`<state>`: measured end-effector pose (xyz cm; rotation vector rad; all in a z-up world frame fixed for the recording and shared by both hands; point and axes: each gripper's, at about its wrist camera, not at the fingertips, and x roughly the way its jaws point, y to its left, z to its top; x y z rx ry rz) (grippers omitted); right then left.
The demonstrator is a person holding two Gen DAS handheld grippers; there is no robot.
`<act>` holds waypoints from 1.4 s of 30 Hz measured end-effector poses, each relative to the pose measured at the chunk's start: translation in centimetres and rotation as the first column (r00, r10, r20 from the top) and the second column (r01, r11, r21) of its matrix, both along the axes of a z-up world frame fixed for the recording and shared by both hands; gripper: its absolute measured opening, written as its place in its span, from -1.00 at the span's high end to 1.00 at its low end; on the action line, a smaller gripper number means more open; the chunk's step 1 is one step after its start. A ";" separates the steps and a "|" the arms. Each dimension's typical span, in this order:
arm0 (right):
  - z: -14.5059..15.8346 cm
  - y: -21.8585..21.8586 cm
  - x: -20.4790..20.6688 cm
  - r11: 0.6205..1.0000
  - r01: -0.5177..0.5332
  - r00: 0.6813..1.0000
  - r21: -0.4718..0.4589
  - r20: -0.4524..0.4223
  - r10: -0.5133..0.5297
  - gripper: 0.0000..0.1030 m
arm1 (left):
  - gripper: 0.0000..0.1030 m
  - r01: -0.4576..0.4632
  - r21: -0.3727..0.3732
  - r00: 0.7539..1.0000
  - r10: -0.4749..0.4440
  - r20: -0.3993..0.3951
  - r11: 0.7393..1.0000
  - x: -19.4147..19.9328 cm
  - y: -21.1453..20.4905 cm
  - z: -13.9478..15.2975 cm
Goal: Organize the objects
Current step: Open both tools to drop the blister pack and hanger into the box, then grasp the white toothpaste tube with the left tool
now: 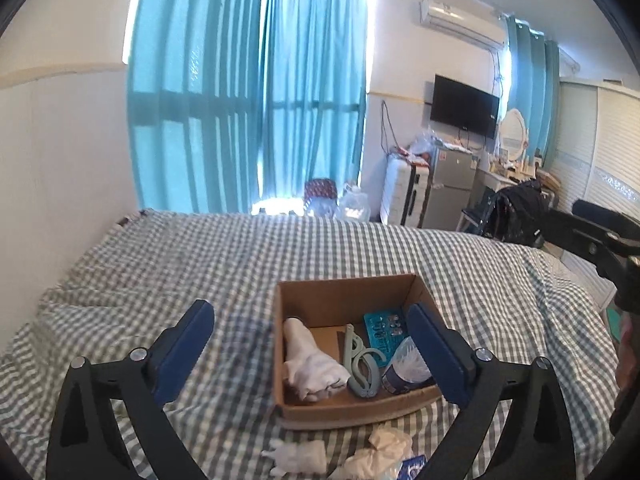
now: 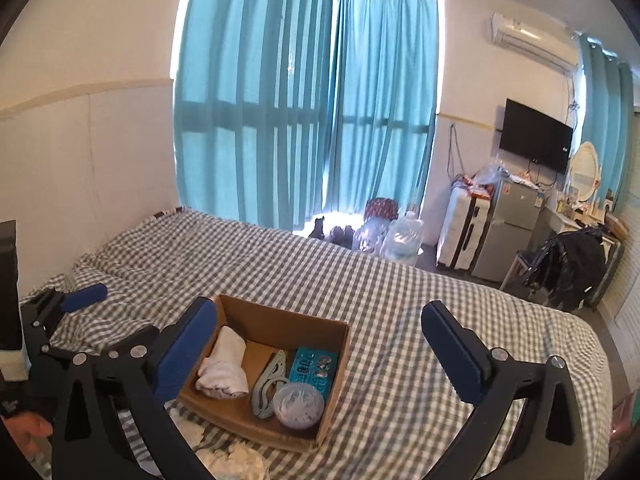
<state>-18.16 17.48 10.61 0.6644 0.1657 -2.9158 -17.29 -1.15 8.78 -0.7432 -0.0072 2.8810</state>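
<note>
Open cardboard box holds white cloth.

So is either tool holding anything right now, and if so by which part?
Nothing is held. The left tool and the right tool both stand wide open with nothing between their pads, above the cardboard box on the bed.

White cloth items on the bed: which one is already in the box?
The rolled white cloth along the left wall of the cardboard box. The crumpled white pieces lie outside, on the checked bedspread in front of it.
</note>
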 end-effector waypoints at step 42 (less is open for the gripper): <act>-24.1 3.0 5.7 0.999 0.046 0.938 -0.026 0.344 -0.034 -1.00 | -0.47 0.061 -0.095 0.928 -0.022 0.372 0.994 4.6 2.2 -23.9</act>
